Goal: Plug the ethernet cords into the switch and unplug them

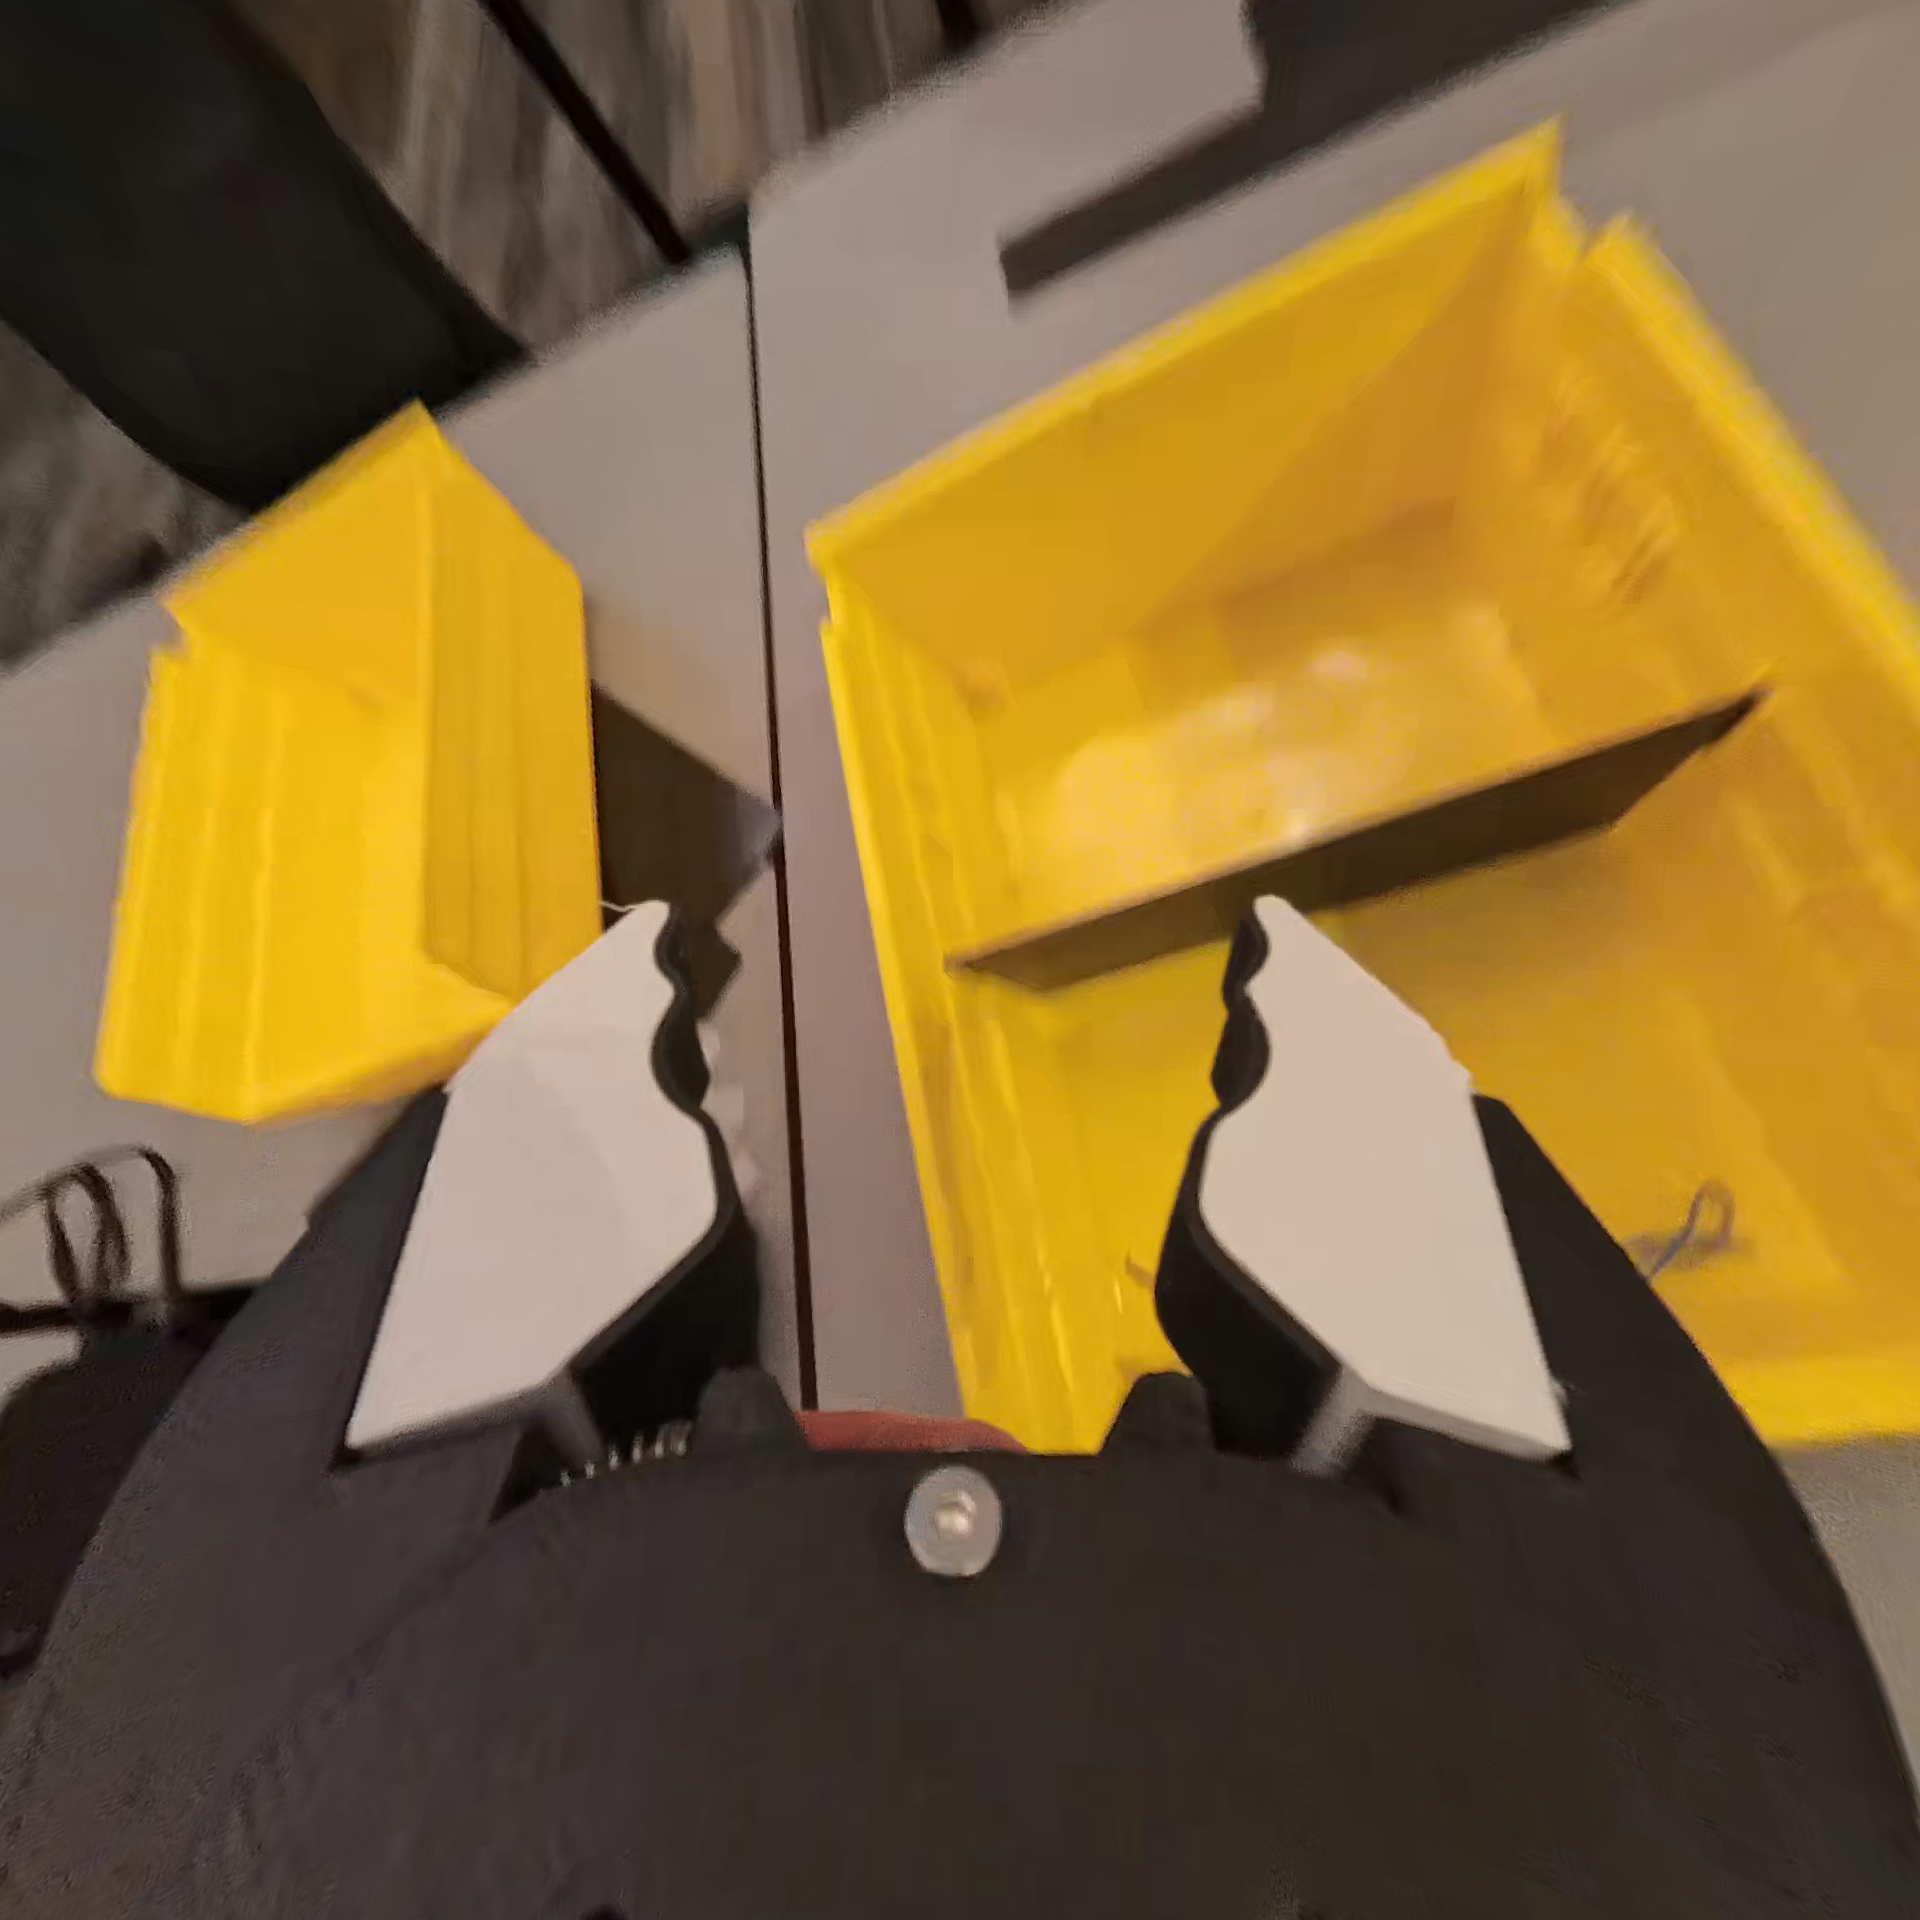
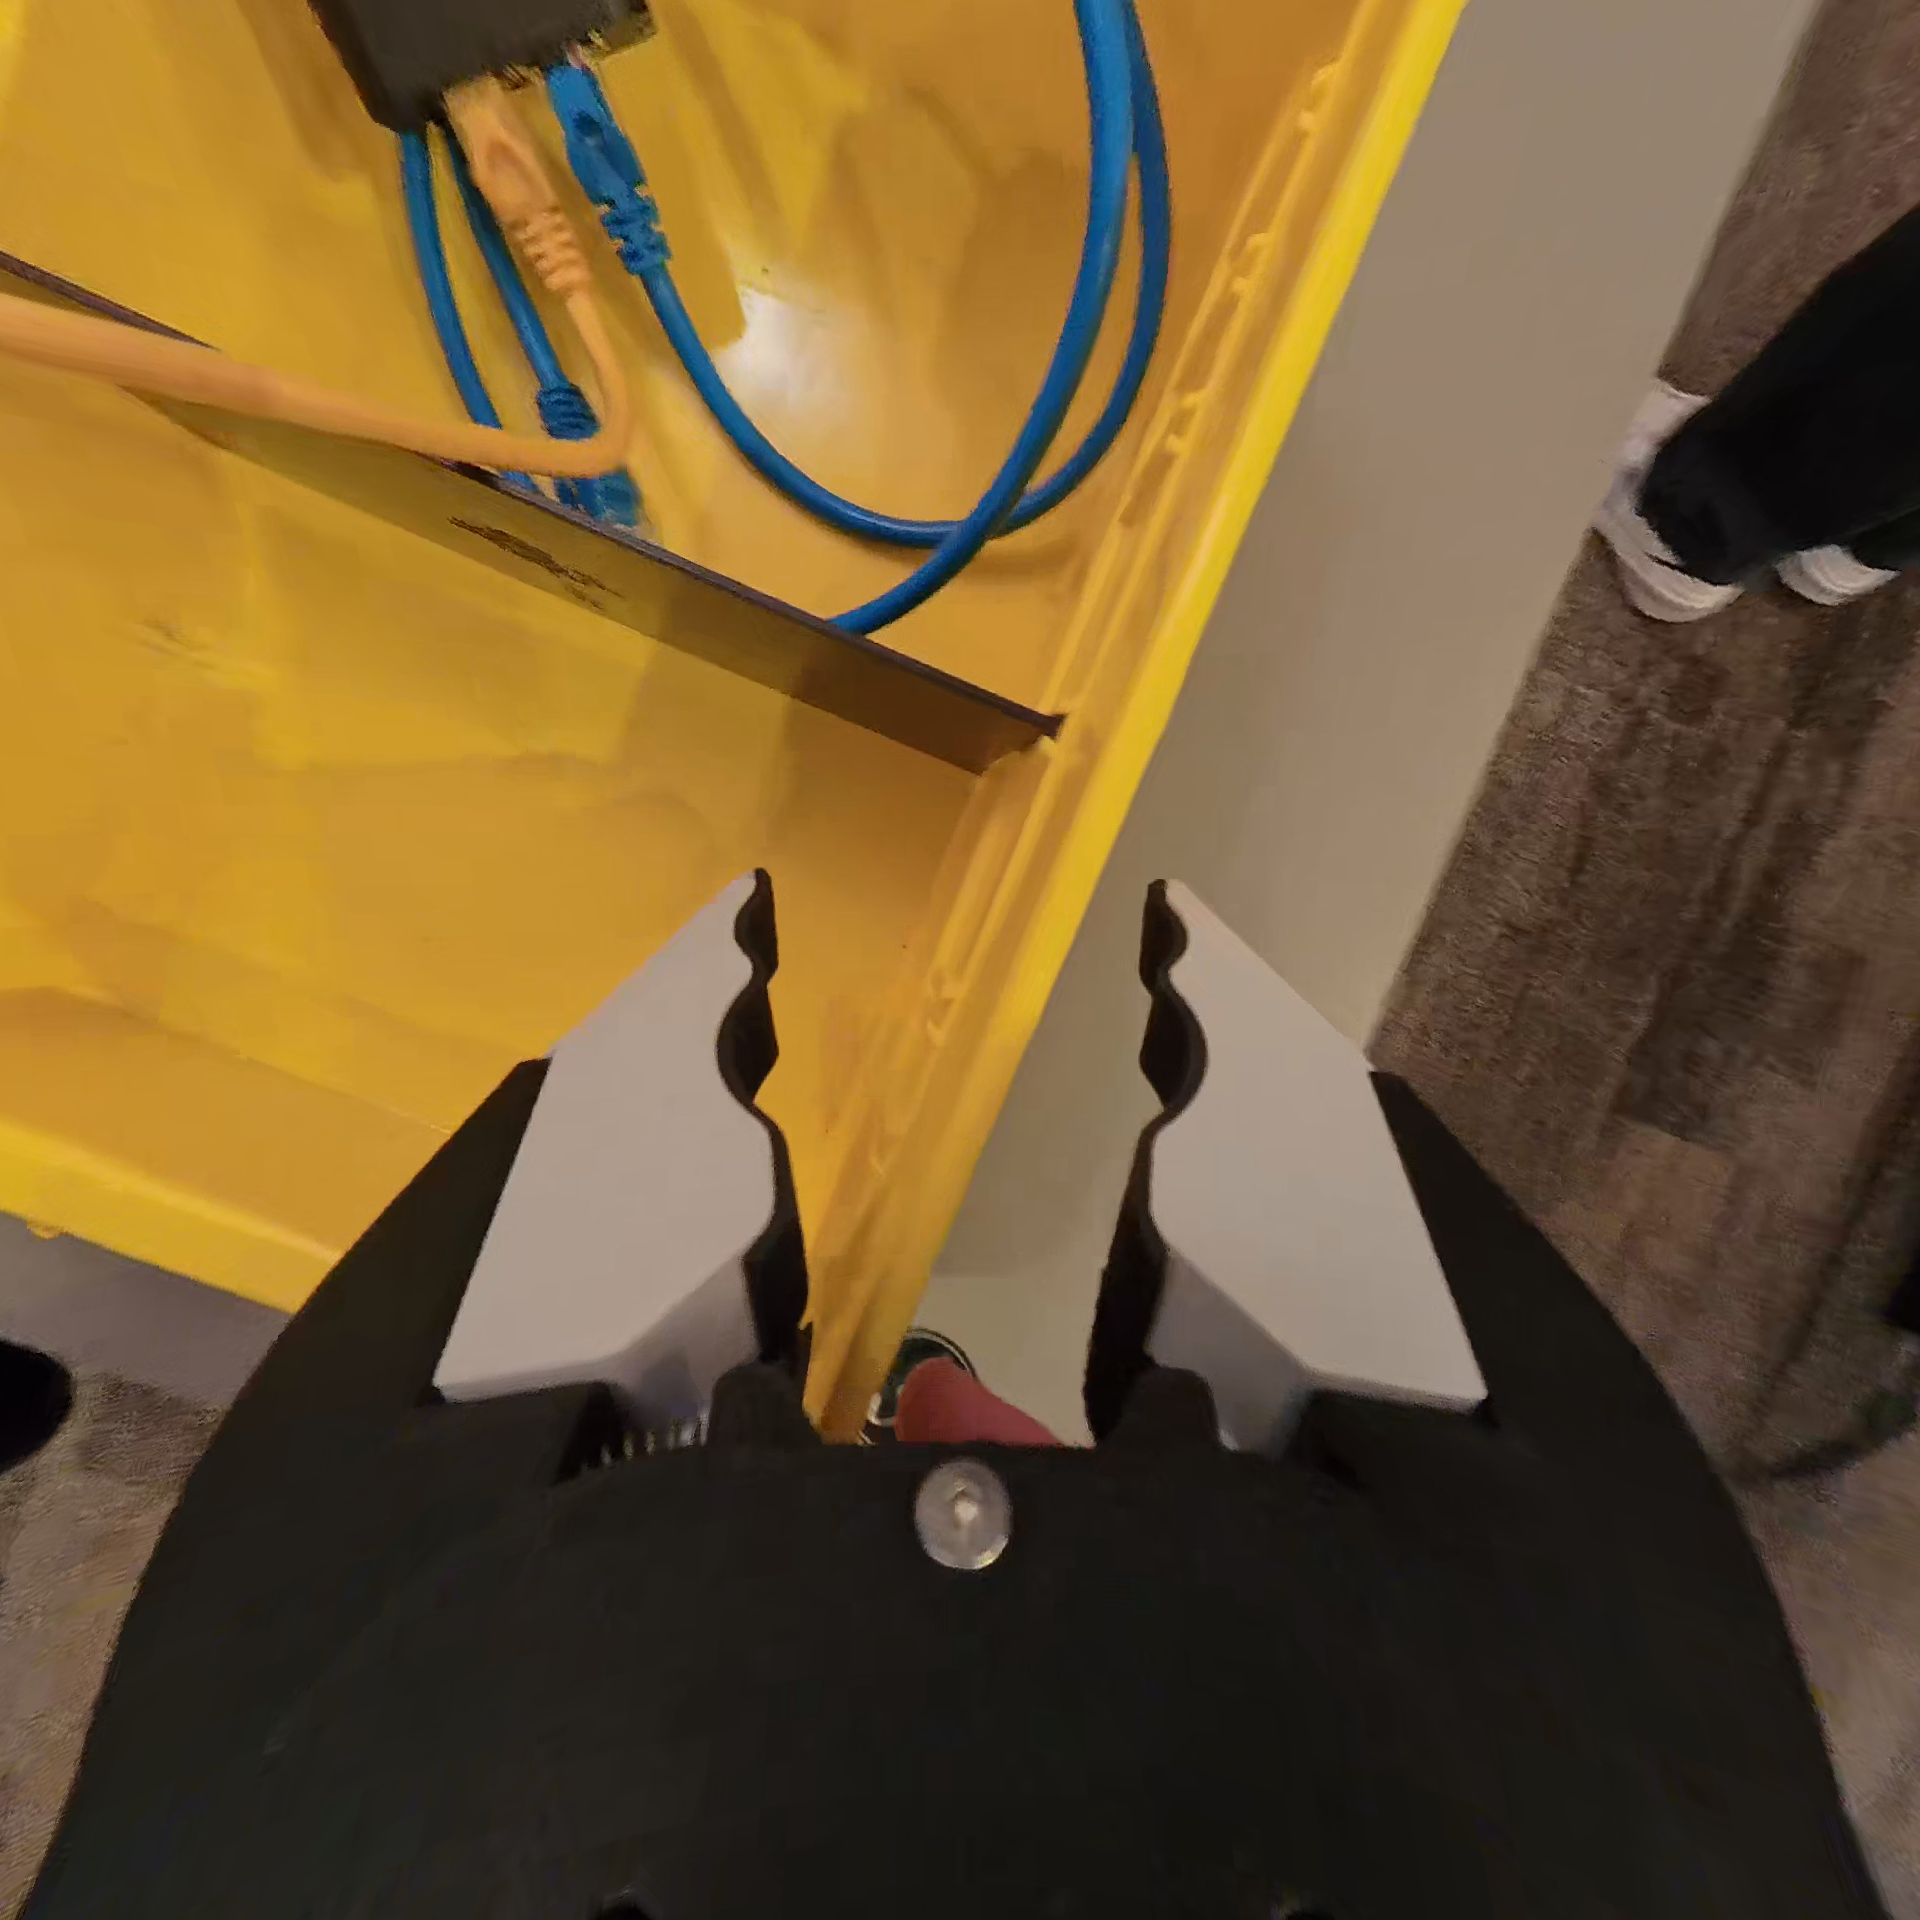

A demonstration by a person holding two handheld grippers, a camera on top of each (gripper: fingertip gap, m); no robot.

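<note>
Nearest in the right wrist view, the right gripper hangs with its jaws spread and nothing between them, poised over the right-hand rim of a large yellow bin that sits on a pale grey tabletop. Just beyond the jaws, a dark divider crosses the bin and splits it into two compartments; the near one looks bare. In the far compartment lies the task's gear: a black switch at the top edge of the view, with cords running from its face. Two plugs are clearly seated in it, one on a yellow cord and one on a blue cord; a further blue line leaves the switch to the left, though its plug is hidden. A loose blue plug end lies by the divider, so at least one connection seems undone. The blue cable loops widely toward the bin wall, and whether it is two cords or three cannot be told. The yellow cord trails off to the left over the divider. To the right, beyond the tabletop, a person's dark trouser leg and white shoes stand on brown carpet. In the blurred left wrist view, the left gripper also has its jaws spread and empty, held above the seam between two tabletop panels; a second, smaller yellow bin sits to its left. Both grippers appear to wait clear of the cords, probably before reaching in.
</note>
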